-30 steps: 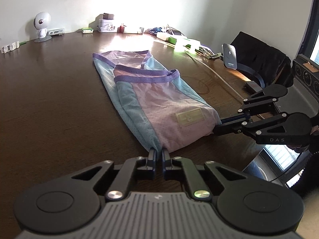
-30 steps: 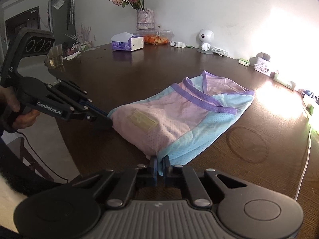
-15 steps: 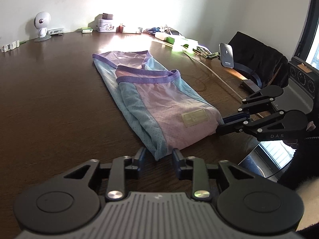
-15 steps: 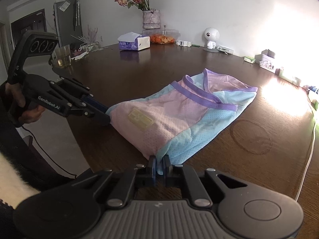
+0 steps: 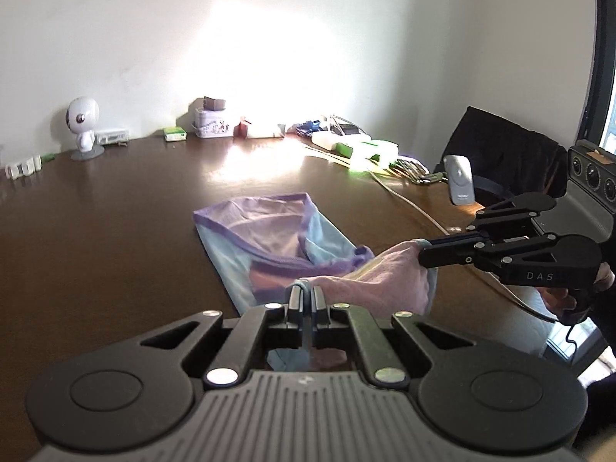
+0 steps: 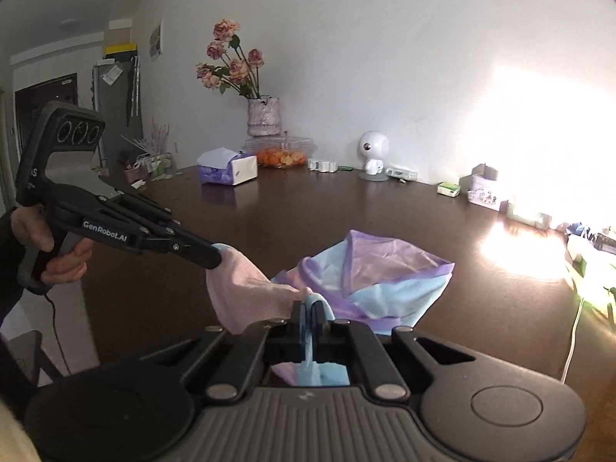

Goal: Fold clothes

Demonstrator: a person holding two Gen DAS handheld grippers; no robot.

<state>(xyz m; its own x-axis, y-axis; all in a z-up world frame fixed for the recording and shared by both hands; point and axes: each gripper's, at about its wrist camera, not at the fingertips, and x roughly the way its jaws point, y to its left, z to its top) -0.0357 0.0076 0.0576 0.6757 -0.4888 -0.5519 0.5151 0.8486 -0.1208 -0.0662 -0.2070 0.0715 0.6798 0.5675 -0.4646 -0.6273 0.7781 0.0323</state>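
garment [image 5: 269,242] long axis runs away from both claws across worktop [image 5: 96,231]. near end lifted: left claw [image 5: 307,298] pinched on blue corner, right claw [image 6: 307,310] pinched on other corner. far purple-banded end flat, straight ahead: fold direction.

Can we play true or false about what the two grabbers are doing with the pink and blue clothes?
1. Both grabbers pinch the garment. True: the left gripper and right gripper are each shut on its edge.
2. The whole garment lies flat. False: its near end is lifted off the table.
3. The flowers lie on the table. False: they stand in a vase.
4. A small white robot figure stands near the wall. True.
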